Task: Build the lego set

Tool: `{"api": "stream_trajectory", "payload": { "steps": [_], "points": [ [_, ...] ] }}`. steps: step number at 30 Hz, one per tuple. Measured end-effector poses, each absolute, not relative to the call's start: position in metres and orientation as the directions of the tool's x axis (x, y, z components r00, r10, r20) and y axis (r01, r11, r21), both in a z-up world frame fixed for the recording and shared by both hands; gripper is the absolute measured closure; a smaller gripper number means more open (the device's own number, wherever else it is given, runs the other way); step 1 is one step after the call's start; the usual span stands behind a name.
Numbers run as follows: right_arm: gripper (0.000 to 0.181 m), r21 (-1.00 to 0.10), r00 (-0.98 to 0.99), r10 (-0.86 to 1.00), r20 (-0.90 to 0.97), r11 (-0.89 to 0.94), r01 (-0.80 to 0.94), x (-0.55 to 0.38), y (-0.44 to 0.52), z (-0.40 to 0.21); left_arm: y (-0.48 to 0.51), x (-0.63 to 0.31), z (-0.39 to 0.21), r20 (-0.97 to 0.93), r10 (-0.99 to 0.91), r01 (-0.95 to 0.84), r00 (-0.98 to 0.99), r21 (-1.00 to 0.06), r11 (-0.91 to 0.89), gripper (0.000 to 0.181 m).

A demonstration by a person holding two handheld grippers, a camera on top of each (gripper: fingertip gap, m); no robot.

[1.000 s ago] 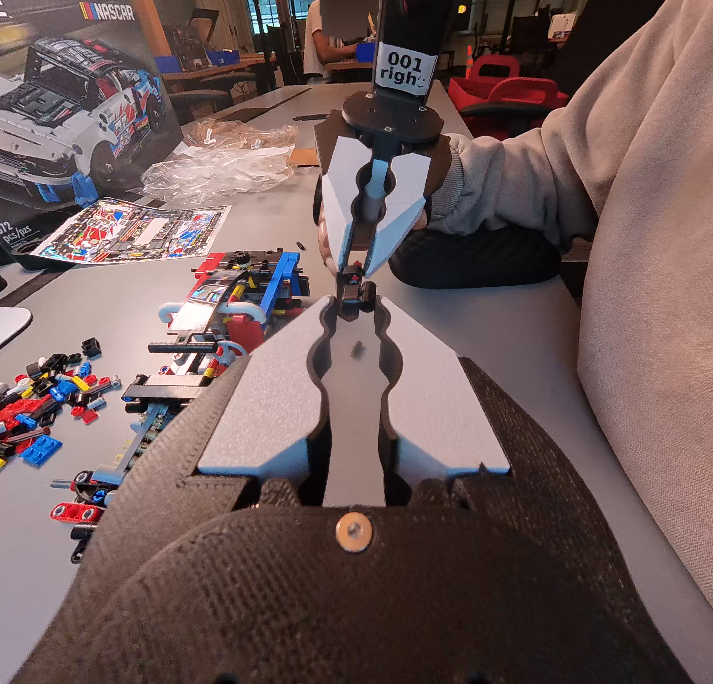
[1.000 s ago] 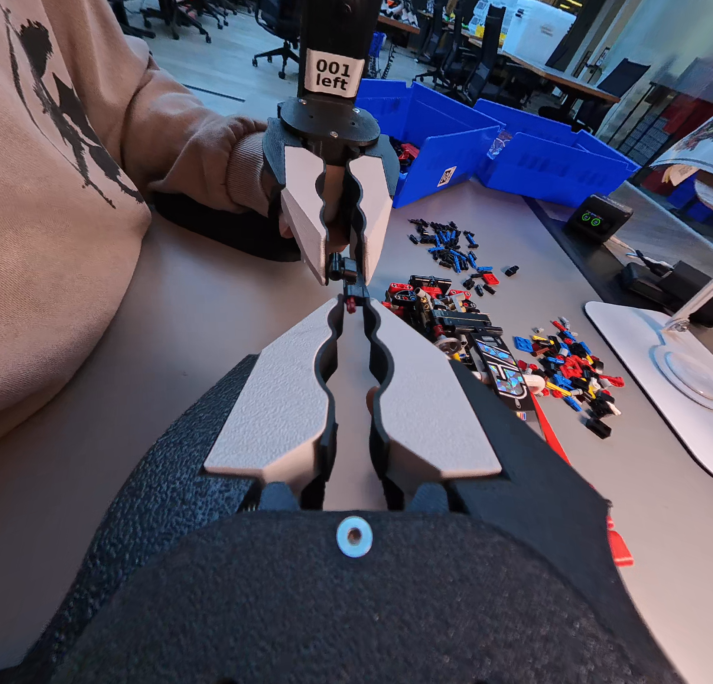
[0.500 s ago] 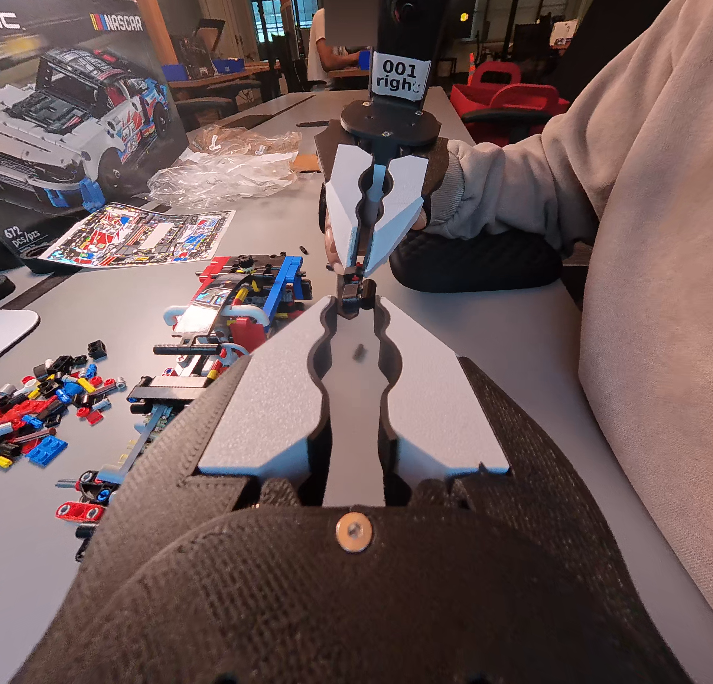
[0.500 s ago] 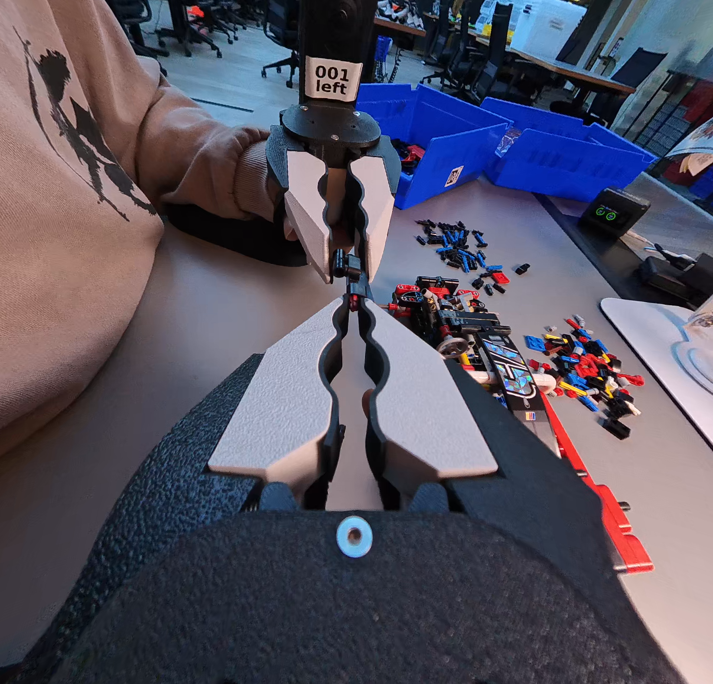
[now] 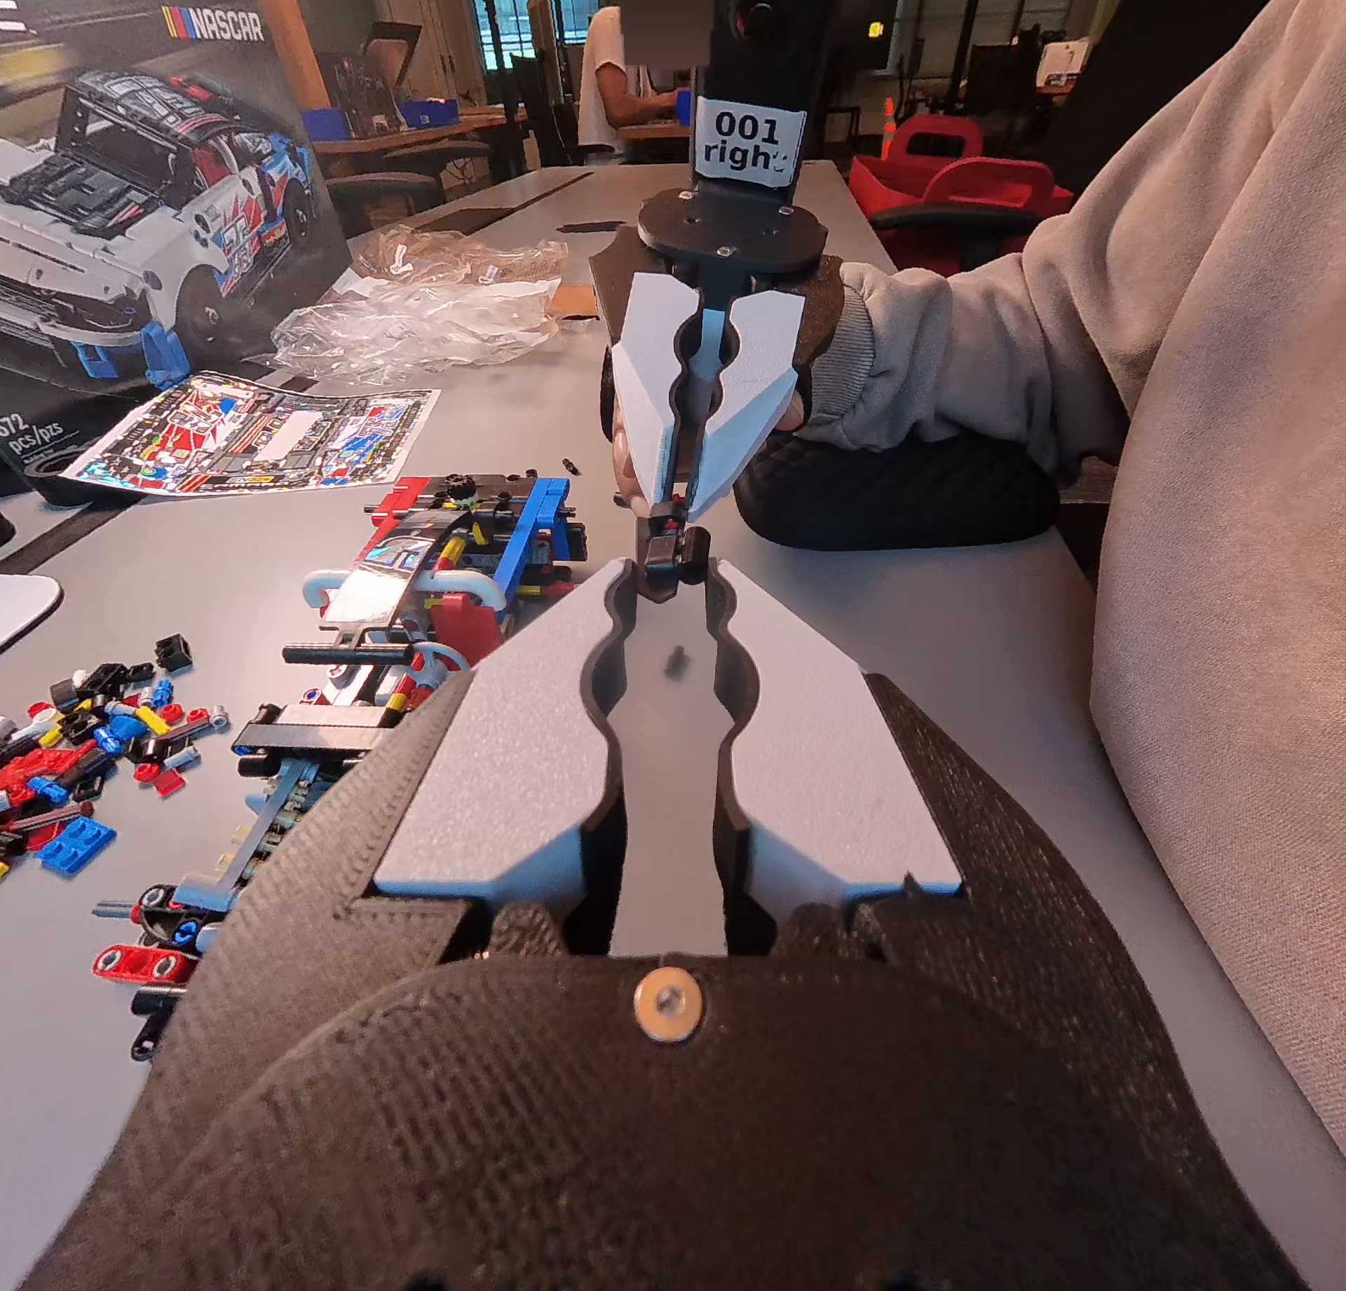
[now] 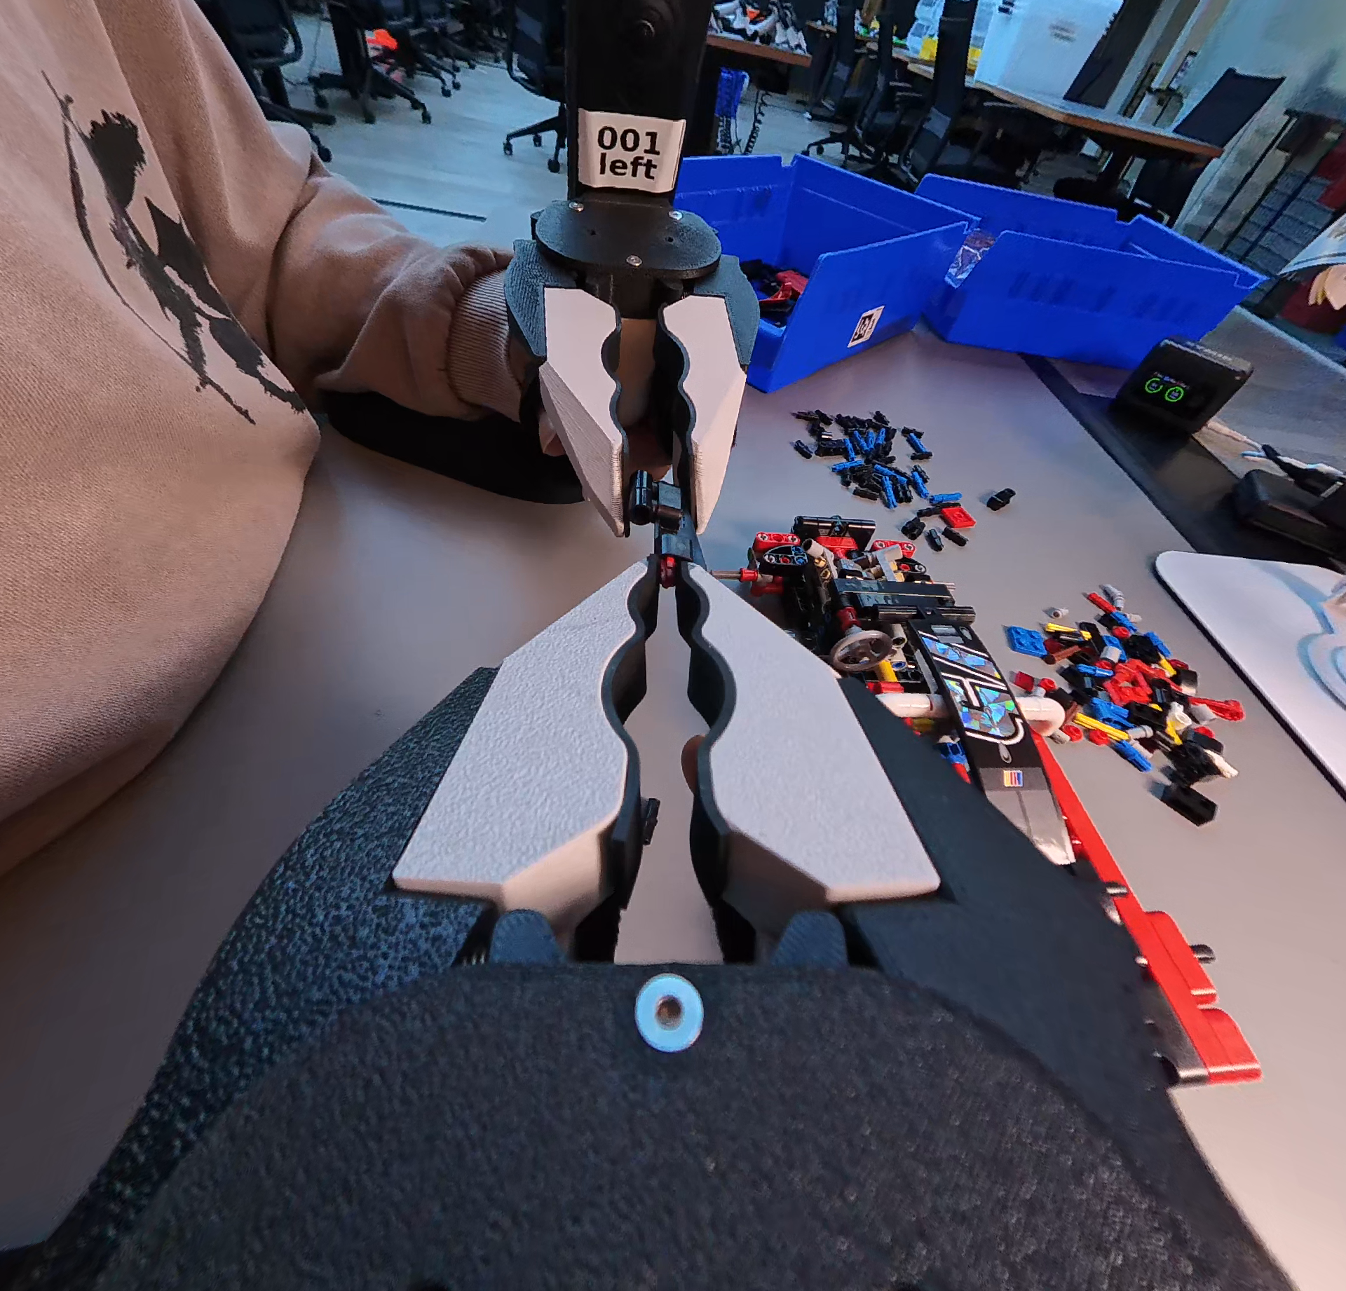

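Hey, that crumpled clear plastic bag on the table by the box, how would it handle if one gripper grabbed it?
The clear plastic bag looks thin and crumpled, so it would likely be floppy and sag. It appears empty, so probably very light. Its glossy film may slip between the fingers.

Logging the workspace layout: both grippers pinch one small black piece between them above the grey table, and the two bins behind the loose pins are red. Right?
Nearly. The two open plastic bins are blue, not red, as the right wrist view shows. The rest holds: the left gripper and right gripper both pinch the small black lego piece above the grey table.
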State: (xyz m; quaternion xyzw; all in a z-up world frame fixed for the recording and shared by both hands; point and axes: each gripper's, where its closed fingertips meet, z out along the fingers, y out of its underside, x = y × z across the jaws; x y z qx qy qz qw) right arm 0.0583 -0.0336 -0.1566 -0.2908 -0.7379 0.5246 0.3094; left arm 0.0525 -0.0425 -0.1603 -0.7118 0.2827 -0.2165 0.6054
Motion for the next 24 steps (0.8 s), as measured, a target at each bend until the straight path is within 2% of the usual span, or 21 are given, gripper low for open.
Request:
{"api": "stream_trajectory", "payload": {
  "steps": [24],
  "points": [
    [0.179, -0.961, -0.605, 0.781, 0.153, 0.26, 0.092, 0.054, -0.0273, -0.1522, -0.0399, 0.0476, -0.1614, -0.028, -0.646, -0.138, 0.763, -0.983, -0.12, 0.165]
  ]
}}
